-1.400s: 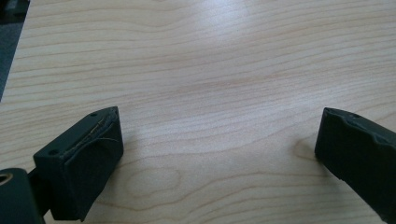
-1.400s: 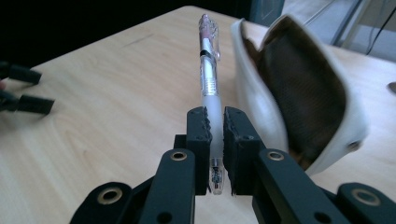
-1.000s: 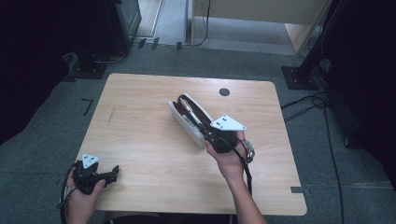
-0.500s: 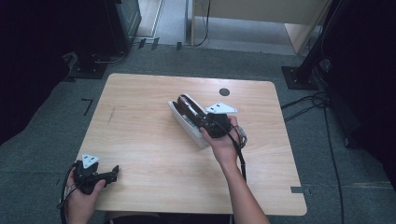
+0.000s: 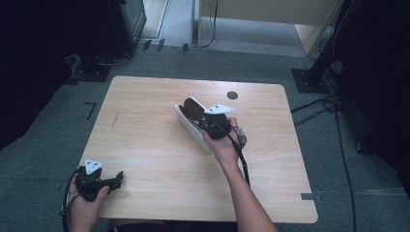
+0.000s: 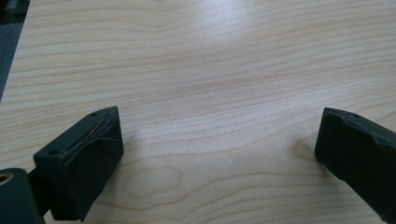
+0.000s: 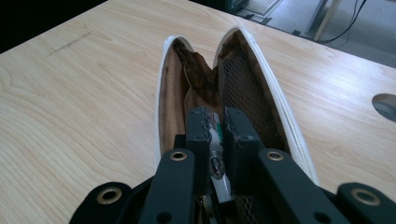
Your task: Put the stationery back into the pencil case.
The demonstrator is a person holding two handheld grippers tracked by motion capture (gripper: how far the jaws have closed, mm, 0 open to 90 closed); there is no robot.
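An open white case (image 5: 189, 121) with brown lining and a mesh pocket lies in the middle of the table. In the right gripper view the open white case (image 7: 273, 65) spreads like a V ahead of the jaws. My right gripper (image 5: 204, 124) hovers over it, its jaws almost together. The right gripper (image 7: 215, 125) is shut on a small white and metal object (image 7: 217, 161) that I cannot identify. My left gripper (image 5: 117, 179) rests at the table's near left corner. The left gripper (image 6: 219, 154) stands wide open over bare wood, with nothing between its fingers (image 6: 84, 168).
The wooden table (image 5: 145, 145) has a round dark cable hole (image 5: 232, 95) near its far edge, which is also at the right of the right gripper view (image 7: 387, 105). Dark equipment stands and cables surround the table on the grey floor.
My right gripper has moved away from the person and slightly left, along the open case, and a little lower. The left gripper has stayed where it was.
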